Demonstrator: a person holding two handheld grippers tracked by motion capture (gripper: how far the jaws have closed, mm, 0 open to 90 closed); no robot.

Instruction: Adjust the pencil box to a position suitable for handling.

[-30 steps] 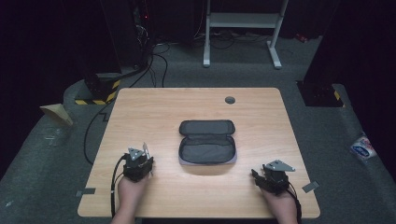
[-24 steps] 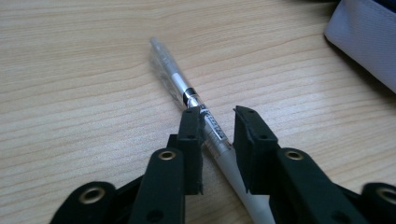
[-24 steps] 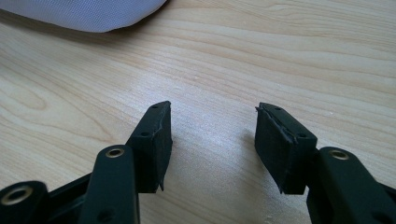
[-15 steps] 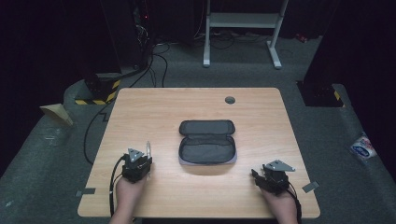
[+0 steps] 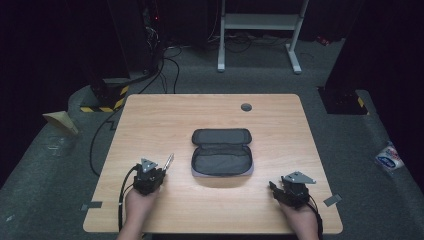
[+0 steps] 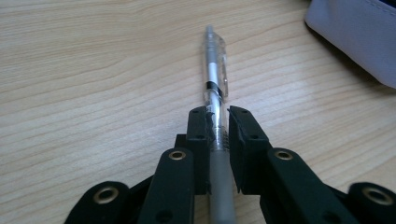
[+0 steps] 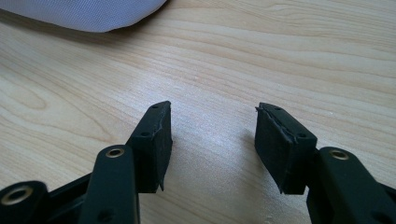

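Observation:
A clear-barrelled pen [image 6: 215,84] lies on the wooden table [image 5: 165,120], pointing away from my left gripper [image 6: 217,122], whose jaws have just been closing and now press on the pen's grip end. In the high view the pen [image 5: 168,162] sticks out ahead of the left gripper [image 5: 161,170] at the front left. An open grey pencil case [image 5: 221,152] lies flat in the middle of the table, to the right of the pen. My right gripper [image 7: 212,140] hovers over bare wood at the front right [image 5: 272,186], jaws apart with nothing between them.
A small dark round grommet [image 5: 246,107] sits near the table's far edge. A corner of the case [image 6: 359,32] lies to the upper right in the left gripper view. Beyond the table are cables, a white stand [image 5: 260,22] and dark floor.
The left gripper's jaws have closed onto the pen. Neither hand has shifted across the table, and the case stays where it was.

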